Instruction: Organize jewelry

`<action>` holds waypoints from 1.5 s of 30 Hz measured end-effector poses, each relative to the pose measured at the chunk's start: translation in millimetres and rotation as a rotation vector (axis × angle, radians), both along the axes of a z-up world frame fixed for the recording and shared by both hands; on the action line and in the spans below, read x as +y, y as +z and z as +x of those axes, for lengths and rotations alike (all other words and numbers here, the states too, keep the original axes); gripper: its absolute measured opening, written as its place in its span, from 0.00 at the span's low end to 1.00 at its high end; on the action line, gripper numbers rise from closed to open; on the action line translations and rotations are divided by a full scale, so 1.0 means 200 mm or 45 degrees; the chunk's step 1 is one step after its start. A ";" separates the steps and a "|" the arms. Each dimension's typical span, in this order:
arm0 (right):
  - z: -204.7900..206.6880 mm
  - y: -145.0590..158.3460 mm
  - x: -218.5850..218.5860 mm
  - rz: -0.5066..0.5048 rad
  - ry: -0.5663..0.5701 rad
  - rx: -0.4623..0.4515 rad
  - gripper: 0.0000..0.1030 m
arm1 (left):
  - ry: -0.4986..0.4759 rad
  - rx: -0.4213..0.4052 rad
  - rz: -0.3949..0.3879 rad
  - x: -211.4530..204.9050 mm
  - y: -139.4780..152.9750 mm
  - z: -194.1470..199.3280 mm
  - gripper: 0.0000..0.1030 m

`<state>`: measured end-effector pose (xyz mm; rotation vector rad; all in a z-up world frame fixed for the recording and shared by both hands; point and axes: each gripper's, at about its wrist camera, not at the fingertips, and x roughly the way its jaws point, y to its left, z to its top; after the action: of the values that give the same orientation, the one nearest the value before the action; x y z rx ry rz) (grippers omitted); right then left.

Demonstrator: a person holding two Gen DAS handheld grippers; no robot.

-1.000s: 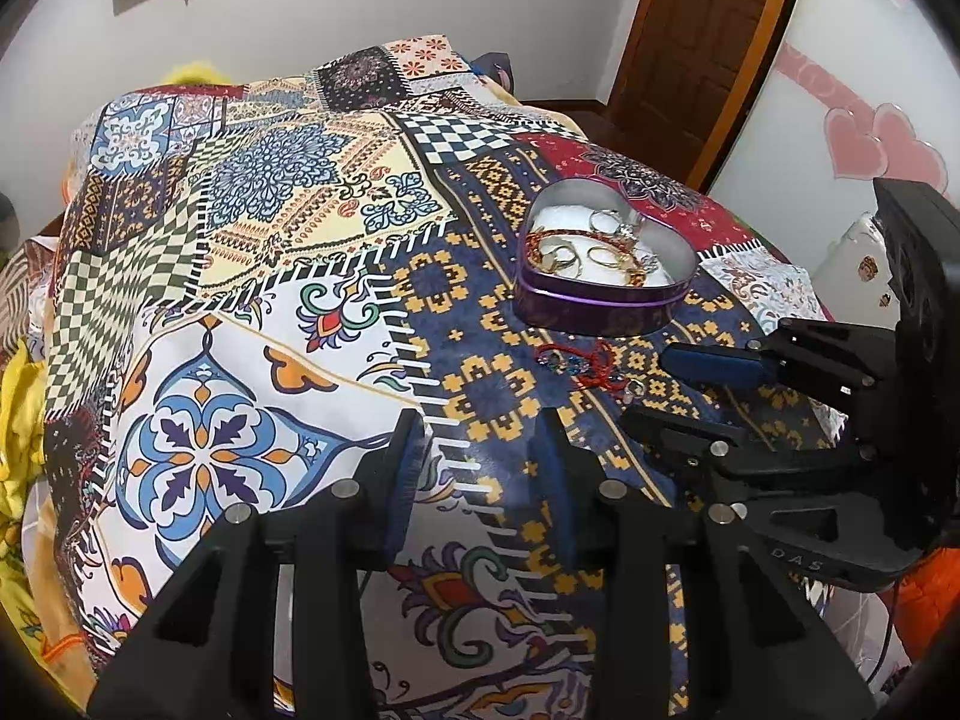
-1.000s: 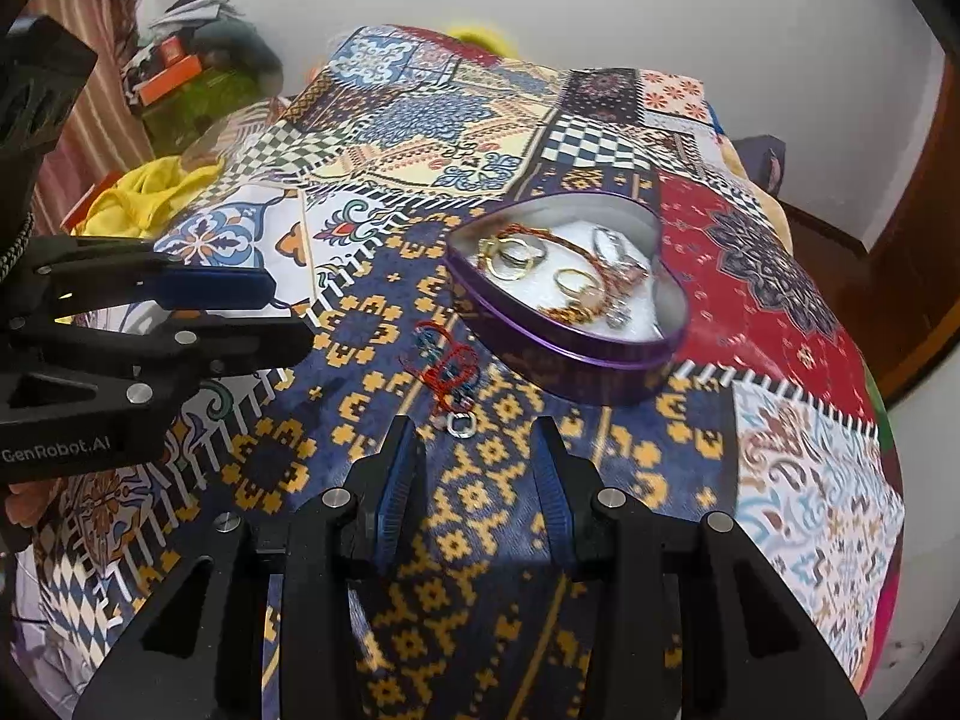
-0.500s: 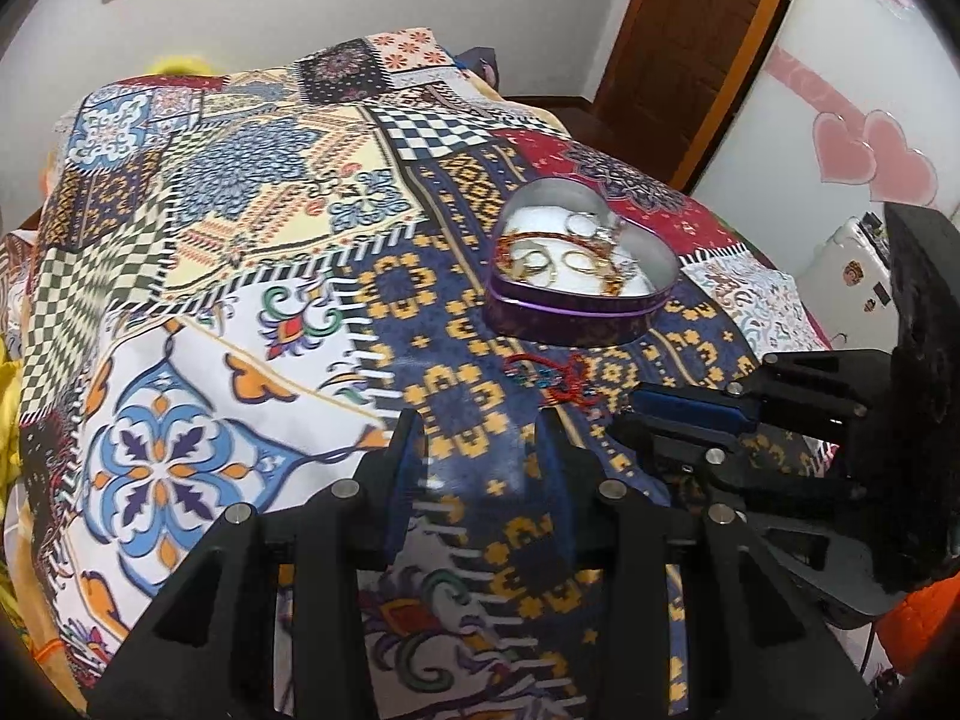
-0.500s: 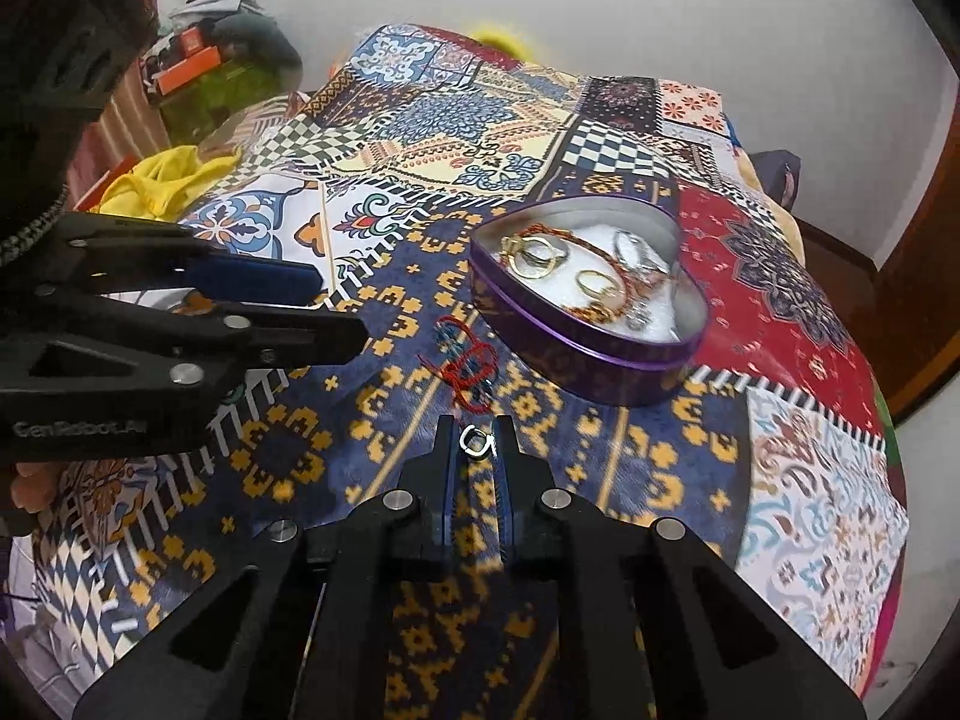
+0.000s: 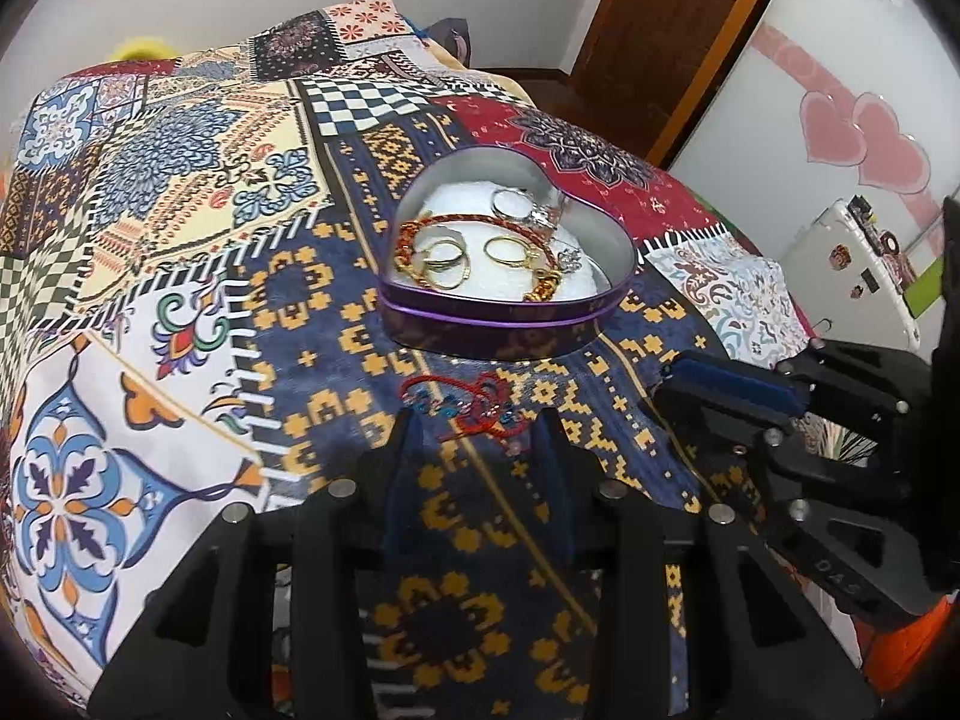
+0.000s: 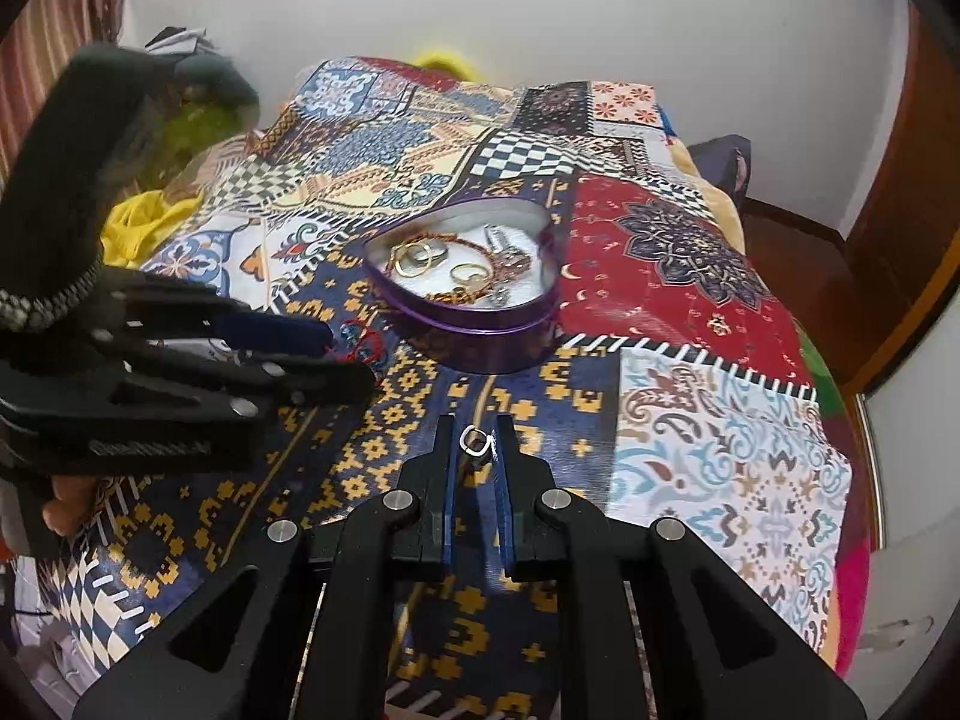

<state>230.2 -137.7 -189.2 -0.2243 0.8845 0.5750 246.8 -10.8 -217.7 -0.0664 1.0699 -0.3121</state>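
Note:
A purple heart-shaped tin (image 5: 498,324) (image 6: 480,324) sits on the patchwork bedspread, with gold rings, a red-and-gold bracelet and silver pieces inside. Before it lies a red cord bracelet (image 5: 474,405) with blue beads. My left gripper (image 5: 474,423) (image 6: 348,357) is open, its tips on either side of the bracelet's near end without pressing it. In the right wrist view this gripper hides most of the bracelet (image 6: 363,348). My right gripper (image 6: 475,423) (image 5: 666,387) is shut on a small silver ring (image 6: 475,441), held above the cloth in front of the tin.
The bedspread (image 5: 180,276) covers a bed that drops away on the right (image 6: 828,480). Yellow cloth (image 6: 141,222) and clutter lie off its left side. A wooden door (image 5: 672,30) and a white wall with pink hearts (image 5: 858,138) stand behind.
My right gripper shut on the silver ring and carried it off the cloth, a little to the right. My left gripper moved in toward the red cord bracelet, still open.

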 end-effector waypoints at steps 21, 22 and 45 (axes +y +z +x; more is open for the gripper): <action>0.01 0.11 -0.05 0.094 -0.049 -0.058 0.09 | 0.050 -0.101 0.109 0.01 0.04 -0.04 0.05; 0.01 0.12 -0.05 0.098 -0.051 -0.065 0.09 | 0.053 -0.114 0.112 0.01 0.06 -0.05 0.05; 0.08 0.36 -0.01 0.211 -0.063 -0.210 0.09 | 0.074 -0.410 0.044 0.06 0.52 -0.06 0.05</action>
<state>245.3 -139.4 -117.3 -0.0975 0.6776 0.5722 234.9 0.3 -113.7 -0.0158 0.7525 -0.2419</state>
